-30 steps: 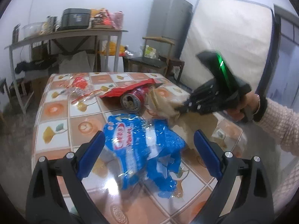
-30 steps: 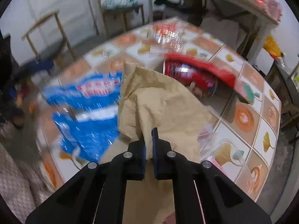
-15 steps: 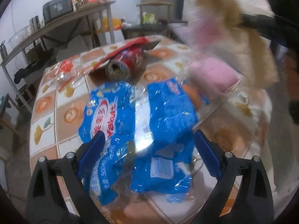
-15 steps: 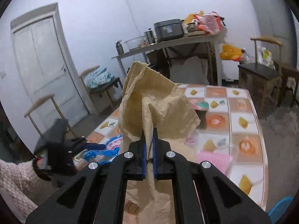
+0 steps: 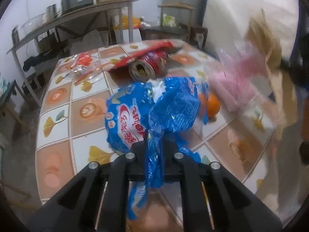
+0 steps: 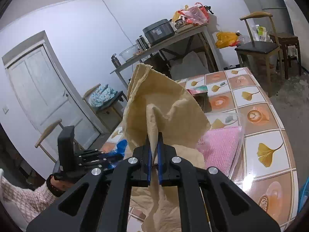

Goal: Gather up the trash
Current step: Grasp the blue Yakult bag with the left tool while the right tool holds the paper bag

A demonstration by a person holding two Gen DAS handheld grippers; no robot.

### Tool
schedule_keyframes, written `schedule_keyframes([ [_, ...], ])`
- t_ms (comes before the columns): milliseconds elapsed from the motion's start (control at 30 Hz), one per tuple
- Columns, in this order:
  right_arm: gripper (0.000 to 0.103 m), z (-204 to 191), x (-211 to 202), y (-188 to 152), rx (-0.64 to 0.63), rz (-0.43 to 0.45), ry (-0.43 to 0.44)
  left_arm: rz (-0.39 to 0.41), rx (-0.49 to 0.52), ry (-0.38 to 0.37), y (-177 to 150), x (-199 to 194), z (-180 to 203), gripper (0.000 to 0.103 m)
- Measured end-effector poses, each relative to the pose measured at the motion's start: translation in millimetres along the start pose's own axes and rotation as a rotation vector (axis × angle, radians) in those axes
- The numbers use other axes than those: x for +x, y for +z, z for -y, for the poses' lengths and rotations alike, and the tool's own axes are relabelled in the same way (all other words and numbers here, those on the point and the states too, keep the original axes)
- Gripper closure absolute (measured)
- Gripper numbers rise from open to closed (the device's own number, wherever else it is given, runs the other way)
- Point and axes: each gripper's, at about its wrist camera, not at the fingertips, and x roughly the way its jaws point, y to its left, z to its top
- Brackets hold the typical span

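My left gripper [image 5: 154, 145] is shut on a crumpled blue plastic wrapper [image 5: 154, 108] and holds it over the tiled table [image 5: 58, 116]. My right gripper [image 6: 154, 148] is shut on a tan paper bag [image 6: 164, 104], lifted above the table. The bag also shows blurred at the right of the left wrist view [image 5: 270, 44], with a clear bag of pink packing [image 5: 237, 85] against it. That pink bag [image 6: 220, 147] lies on the table beside the paper bag. The left gripper [image 6: 114, 155] shows at the left of the right wrist view with the blue wrapper [image 6: 120, 147].
A red can [image 5: 148, 65] lies on its side under a red wrapper [image 5: 146, 53] at the table's far end. A clear and red wrapper [image 5: 85, 63] lies left of it. An orange [image 5: 212, 106] sits behind the blue wrapper. Chairs [image 6: 258, 42] and a cluttered side table [image 6: 164, 42] stand around.
My left gripper has shut on the blue wrapper and bunched it up. My right gripper has lifted the paper bag off the table, and the pink bag came with it.
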Motion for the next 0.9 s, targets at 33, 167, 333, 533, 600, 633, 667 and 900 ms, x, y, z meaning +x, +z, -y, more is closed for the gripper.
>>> schedule_keyframes([
  [33,0.097,0,-2,0,0.006,0.007,0.006,0.015,-0.019,-0.018,1,-5,-4,0.097],
  [167,0.097,4,-8,3,0.067,0.031,0.099,0.139,-0.225,-0.265,6,-41,-34,0.099],
  [333,0.097,16,-10,-2,0.178,0.048,0.237,0.108,-0.599,-0.620,-17,-28,-80,0.099],
  [533,0.097,27,2,-18,0.244,-0.006,0.211,-0.013,-0.755,-0.502,-59,9,-99,0.100],
  [600,0.097,25,4,-23,0.235,-0.023,0.177,-0.027,-0.704,-0.396,-62,8,-93,0.100],
  [633,0.097,24,5,-25,0.221,-0.030,0.153,-0.038,-0.675,-0.351,-63,9,-89,0.100],
  [667,0.097,22,6,-27,0.207,-0.037,0.130,-0.047,-0.655,-0.325,-63,10,-86,0.100],
  [900,0.097,8,22,-36,0.096,-0.095,-0.028,-0.077,-0.458,-0.114,-53,14,-64,0.095],
])
